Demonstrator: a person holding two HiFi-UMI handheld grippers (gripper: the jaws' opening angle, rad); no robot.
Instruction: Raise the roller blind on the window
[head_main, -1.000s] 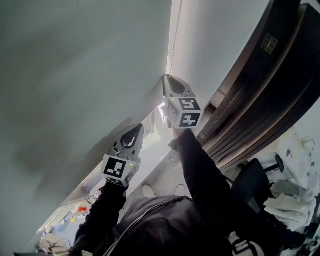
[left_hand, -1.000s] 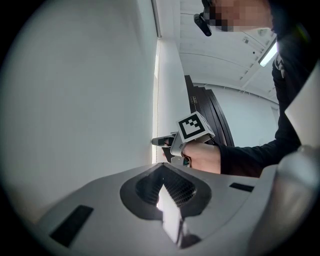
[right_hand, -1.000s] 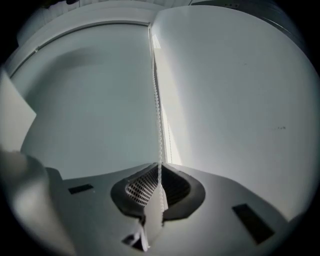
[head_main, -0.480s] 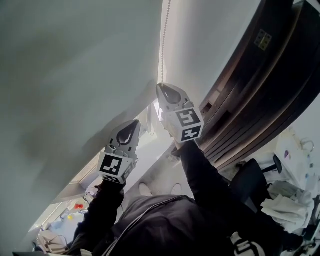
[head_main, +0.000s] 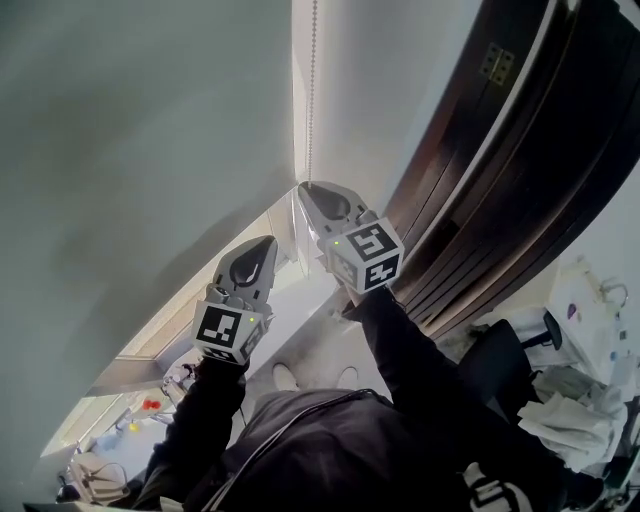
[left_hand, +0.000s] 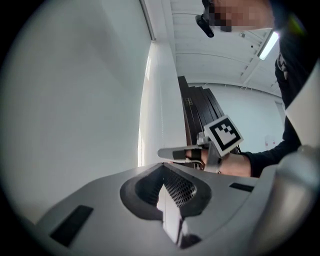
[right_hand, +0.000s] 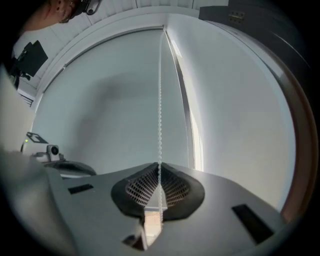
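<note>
- Right gripper view looks along my right claw (right_hand: 159, 175). Its jaws are pressed together on the thin white beaded pull chain (right_hand: 160, 100), which runs taut from the ribbed pads straight up to the top corner of the window.
- The pale grey fabric roller blind (head_main: 140, 150) hangs over most of the window. Only a bright band of uncovered window (head_main: 165, 345) shows below its lower edge, so I judge the raising to be at an early stage.
- The step in hand looks like a downward pull on the chain, with the right claw doing the work from the higher position.
- My left claw (head_main: 262, 250) sits lower and further left, near the blind's lower edge, with its jaws together.
- In the left gripper view a faint line seems to rise from the left pads. I cannot tell whether it is a strand of chain, so I treat that claw as closed on nothing.
- Next, I think the right claw should draw straight down along the chain's own line. The clamp needs to stay firm so the beads do not slip through the pads.
- After that, the left claw would have to part and take the chain higher up for a hand-over-hand pull.
- I cannot tell from here which strand of the loop raises the blind, so the first pull needs watching.
- The roller tube and chain wheel at the top are cut off in the head view.
- The lower loop of chain is lost behind the claws and my black sleeve (head_main: 400, 350).
- Dark brown wooden panelling (head_main: 520, 170) stands to the right. The clutter low in the head view is too small to name.
</note>
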